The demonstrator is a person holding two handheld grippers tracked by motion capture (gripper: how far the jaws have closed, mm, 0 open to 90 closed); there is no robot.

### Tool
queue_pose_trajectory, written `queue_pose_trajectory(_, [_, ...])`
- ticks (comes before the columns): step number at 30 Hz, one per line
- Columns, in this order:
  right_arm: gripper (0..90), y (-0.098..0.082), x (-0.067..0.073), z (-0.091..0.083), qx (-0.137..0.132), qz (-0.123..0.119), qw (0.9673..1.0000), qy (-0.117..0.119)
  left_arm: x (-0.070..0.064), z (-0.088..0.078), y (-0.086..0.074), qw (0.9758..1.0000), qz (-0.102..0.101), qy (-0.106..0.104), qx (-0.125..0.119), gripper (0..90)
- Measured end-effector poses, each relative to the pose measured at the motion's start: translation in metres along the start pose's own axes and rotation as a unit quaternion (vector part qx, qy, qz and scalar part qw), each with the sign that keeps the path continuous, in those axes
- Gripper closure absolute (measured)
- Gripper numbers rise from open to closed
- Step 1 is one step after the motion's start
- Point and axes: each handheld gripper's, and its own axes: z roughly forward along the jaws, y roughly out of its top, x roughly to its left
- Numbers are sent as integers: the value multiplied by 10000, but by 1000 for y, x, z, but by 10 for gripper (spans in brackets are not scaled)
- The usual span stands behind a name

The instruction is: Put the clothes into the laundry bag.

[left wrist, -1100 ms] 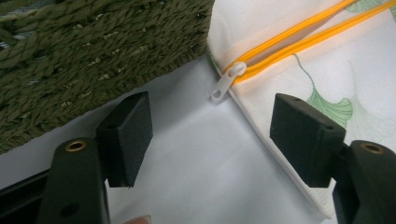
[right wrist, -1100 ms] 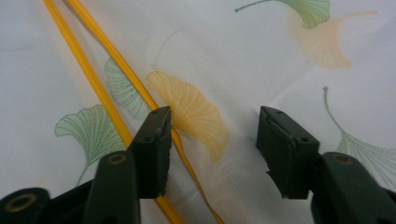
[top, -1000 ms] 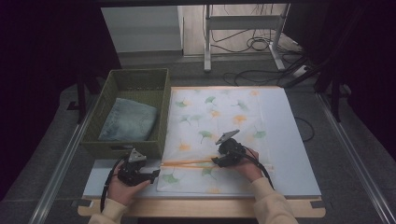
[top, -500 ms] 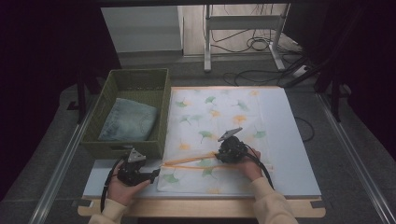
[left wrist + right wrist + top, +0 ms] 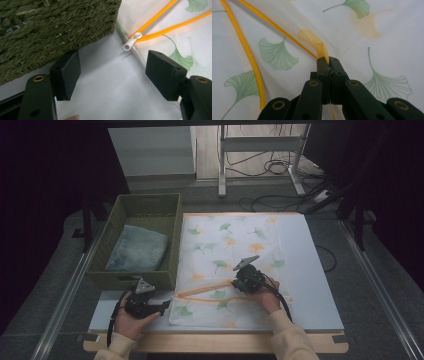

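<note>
A white mesh bag (image 5: 235, 245) printed with green and orange leaves lies flat on the white table top (image 5: 315, 285). Its orange zip (image 5: 205, 290) runs across the near end and stands partly open. My right gripper (image 5: 236, 284) has just been closing and now pinches a fold of the bag's fabric (image 5: 317, 42) beside the zip's orange edge (image 5: 244, 45); in the right gripper view its jaws (image 5: 328, 61) meet on the mesh. My left gripper (image 5: 162, 307) rests open at the bag's left corner. The white zip pull (image 5: 132, 41) lies just beyond its spread jaws (image 5: 113, 68), untouched.
A green woven basket (image 5: 145, 197) stands left of the bag with a folded blue-grey cloth (image 5: 137, 249) inside; its wall (image 5: 50, 25) is close to my left jaw. Cables (image 5: 280, 167) and a metal stand lie on the floor beyond the table.
The right gripper's jaws have closed on the bag's mesh beside the zip. The zip's two orange edges now stand a little further apart. The left gripper has stayed put.
</note>
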Motion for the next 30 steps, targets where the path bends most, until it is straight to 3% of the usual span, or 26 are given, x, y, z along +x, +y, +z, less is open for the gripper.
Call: queue_pose_trajectory(30, [880,16,-15,-44,-544,106,9981,252,9,-3,-2,9999,-72,99,-57,271])
